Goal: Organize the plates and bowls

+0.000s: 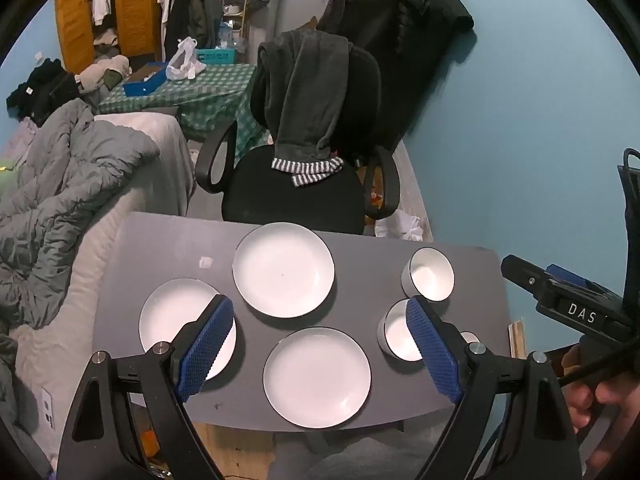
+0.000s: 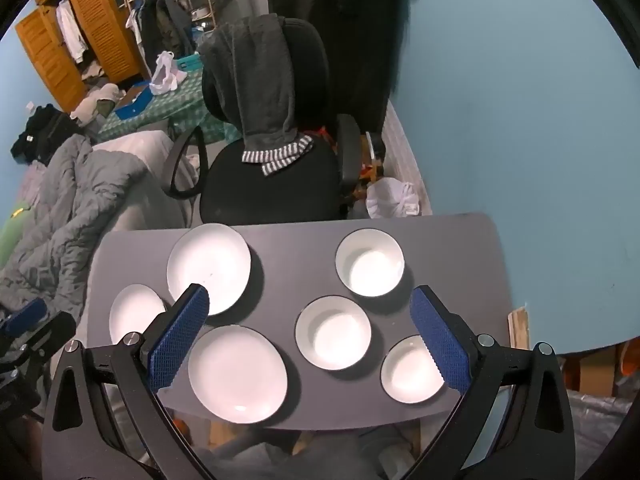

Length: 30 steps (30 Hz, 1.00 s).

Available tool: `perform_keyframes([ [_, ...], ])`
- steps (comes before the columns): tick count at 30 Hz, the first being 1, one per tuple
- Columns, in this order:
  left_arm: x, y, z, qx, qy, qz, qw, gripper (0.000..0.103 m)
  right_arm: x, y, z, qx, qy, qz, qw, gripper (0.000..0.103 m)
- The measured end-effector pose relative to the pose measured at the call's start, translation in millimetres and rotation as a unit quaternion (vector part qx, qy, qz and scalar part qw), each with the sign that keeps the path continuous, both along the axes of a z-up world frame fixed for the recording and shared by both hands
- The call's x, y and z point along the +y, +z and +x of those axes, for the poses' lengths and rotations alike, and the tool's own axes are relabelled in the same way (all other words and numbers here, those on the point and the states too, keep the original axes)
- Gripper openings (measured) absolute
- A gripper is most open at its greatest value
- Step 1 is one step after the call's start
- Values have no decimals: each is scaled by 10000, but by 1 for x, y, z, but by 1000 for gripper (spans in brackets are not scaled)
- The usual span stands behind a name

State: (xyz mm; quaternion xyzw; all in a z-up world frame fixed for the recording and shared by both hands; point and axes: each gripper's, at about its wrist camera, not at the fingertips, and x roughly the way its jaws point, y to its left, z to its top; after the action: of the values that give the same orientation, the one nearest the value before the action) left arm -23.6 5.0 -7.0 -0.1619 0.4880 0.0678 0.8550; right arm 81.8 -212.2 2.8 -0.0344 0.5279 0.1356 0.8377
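Three white plates lie on the grey table [image 1: 160, 248]: a far plate [image 1: 283, 269], a left plate [image 1: 176, 320] and a near plate [image 1: 317, 377]. Three white bowls stand to their right: far bowl [image 2: 369, 262], middle bowl [image 2: 333, 333], near bowl [image 2: 410, 372]. My left gripper [image 1: 320, 344] is open and empty, held above the near plate. My right gripper [image 2: 310, 340] is open and empty, held above the middle bowl. The right gripper also shows at the right edge of the left wrist view [image 1: 560, 292].
A black office chair [image 1: 304, 184] draped with dark clothes stands just behind the table. A bed with a grey duvet [image 1: 60, 192] lies to the left. The blue wall [image 1: 520, 140] is on the right. White bags [image 2: 392, 198] lie on the floor beyond the table.
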Motion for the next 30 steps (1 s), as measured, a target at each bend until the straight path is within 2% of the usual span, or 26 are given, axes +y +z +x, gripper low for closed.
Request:
perform_keyframes([
  [10, 4, -1, 2, 40, 17, -36, 10000, 89, 6, -2, -13, 52, 40, 3, 10000, 99],
  [30, 7, 2, 0, 84, 17, -154, 9998, 89, 5, -4, -10, 131, 79, 40, 9999, 99],
])
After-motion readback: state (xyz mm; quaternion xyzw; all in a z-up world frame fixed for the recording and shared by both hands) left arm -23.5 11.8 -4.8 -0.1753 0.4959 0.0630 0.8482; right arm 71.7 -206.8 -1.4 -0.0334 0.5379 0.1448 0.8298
